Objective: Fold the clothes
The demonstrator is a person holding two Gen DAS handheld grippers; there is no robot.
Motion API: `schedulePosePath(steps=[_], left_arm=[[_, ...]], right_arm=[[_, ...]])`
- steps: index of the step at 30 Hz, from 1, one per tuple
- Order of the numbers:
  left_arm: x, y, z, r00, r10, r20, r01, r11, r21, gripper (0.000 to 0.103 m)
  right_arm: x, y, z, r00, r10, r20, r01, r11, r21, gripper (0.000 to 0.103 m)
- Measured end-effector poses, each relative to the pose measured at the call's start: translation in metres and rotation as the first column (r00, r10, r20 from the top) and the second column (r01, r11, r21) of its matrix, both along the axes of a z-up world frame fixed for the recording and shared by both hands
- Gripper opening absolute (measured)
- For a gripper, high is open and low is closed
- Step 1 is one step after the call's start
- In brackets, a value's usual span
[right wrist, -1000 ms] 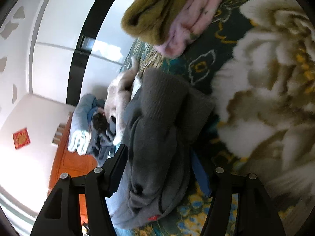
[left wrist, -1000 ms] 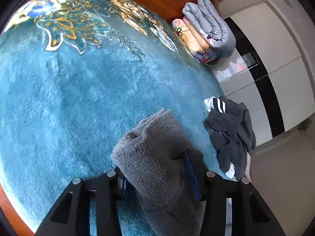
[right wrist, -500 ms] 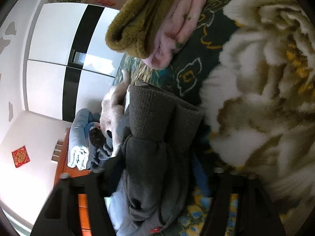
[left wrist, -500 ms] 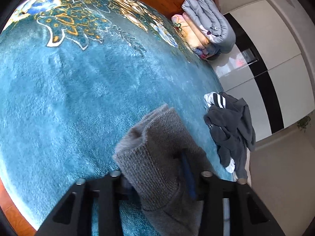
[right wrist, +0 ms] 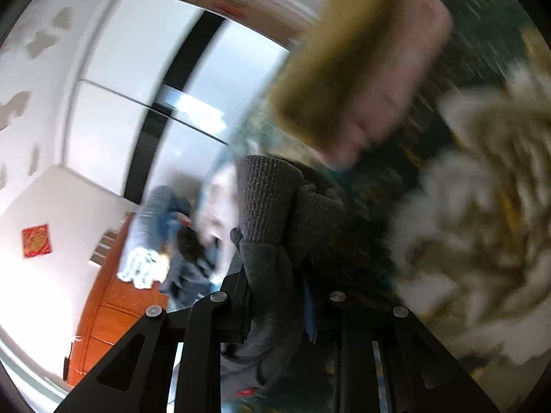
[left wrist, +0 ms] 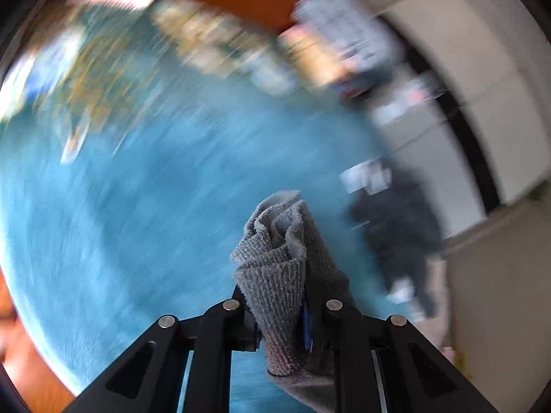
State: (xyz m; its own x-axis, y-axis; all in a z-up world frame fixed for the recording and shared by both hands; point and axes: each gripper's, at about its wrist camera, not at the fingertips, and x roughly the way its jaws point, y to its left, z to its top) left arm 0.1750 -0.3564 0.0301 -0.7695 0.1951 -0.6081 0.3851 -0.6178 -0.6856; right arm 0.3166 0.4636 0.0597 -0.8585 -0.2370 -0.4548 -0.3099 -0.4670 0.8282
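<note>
Left wrist: left gripper (left wrist: 280, 309) clamped on bunched grey knit (left wrist: 275, 261), blurry teal blanket (left wrist: 137, 223) beyond. Right gripper (right wrist: 275, 306) pinching same knit.

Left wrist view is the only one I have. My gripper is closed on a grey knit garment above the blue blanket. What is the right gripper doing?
Observer: The right gripper is also shut on the grey knit garment, which bunches between its fingers.
Operator: Is anything near it that I cannot see?
Observer: Yes, an olive and pink folded stack lies beyond the garment, on a patterned blanket with large pale flowers.
Operator: Is that view sharp?
Observer: No, it is motion-blurred. Only the gripper and the garment are clear.
</note>
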Motion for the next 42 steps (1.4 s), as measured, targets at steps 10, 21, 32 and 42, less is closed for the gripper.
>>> schedulePosePath(steps=[10,21,32,42], left_arm=[[-0.002,0.07,0.076,0.999,-0.051,-0.017,0.044,0.955,-0.292,0.017],[0.006,0.327,0.181,0.862,-0.499,-0.086,0.264,0.588,-0.765,0.018],[0.017,0.462,0.094,0.726,-0.667,0.168,0.537,0.397,-0.744,0.032],[0.034,0.466,0.088,0.697,-0.7,0.157,0.574,0.413,-0.707,0.075]], right_arm=[[0.008,-0.002,-0.028,0.999,0.025,0.021,-0.025,1.0,-0.005,0.026],[0.017,0.003,-0.045,0.995,0.05,-0.081,-0.051,0.999,-0.016,0.027],[0.021,0.004,-0.046,0.99,0.073,-0.117,-0.075,0.997,-0.017,0.028],[0.024,0.003,-0.046,0.991,0.076,-0.108,-0.077,0.997,0.002,0.028]])
